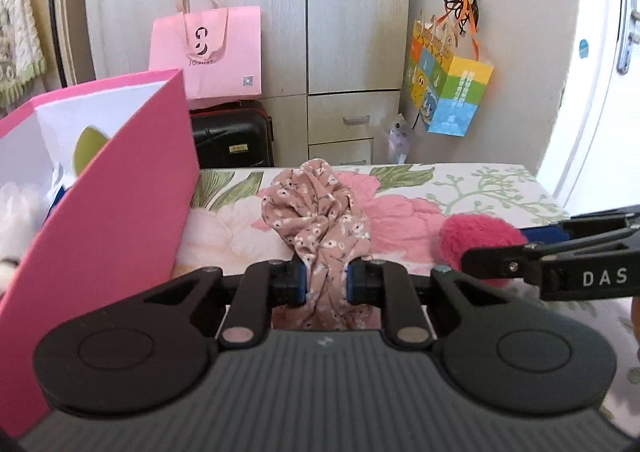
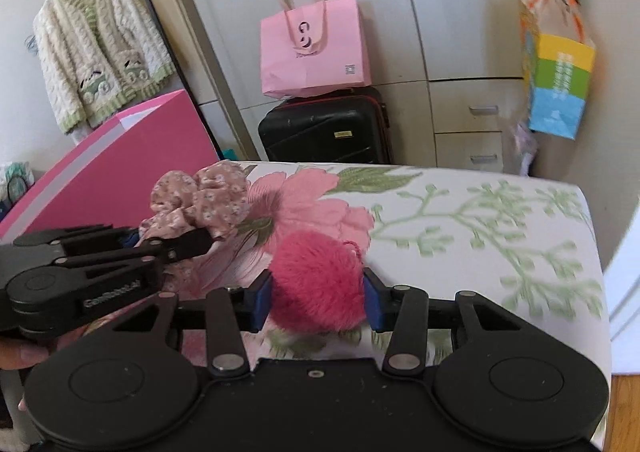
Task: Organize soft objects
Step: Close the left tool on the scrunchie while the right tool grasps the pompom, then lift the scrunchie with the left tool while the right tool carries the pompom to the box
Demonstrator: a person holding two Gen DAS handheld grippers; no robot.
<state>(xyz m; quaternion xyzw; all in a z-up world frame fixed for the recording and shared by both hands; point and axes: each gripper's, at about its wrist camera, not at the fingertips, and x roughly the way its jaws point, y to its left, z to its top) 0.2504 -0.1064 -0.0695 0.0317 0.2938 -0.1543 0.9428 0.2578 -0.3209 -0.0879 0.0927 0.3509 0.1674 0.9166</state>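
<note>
Floral scrunchie (image 1: 320, 219) is clamped in the left tongs (image 1: 326, 282) and pink pompom (image 2: 318, 284) in the right tongs (image 2: 318, 302), both held over the floral bedsheet (image 2: 480, 219); transfer into the pink box (image 1: 112, 187) is judged next.

Two handheld grippers side by side — left gripper (image 1: 326, 284) clamped on cloth, right gripper (image 2: 316, 302) pinching a pompom.
</note>
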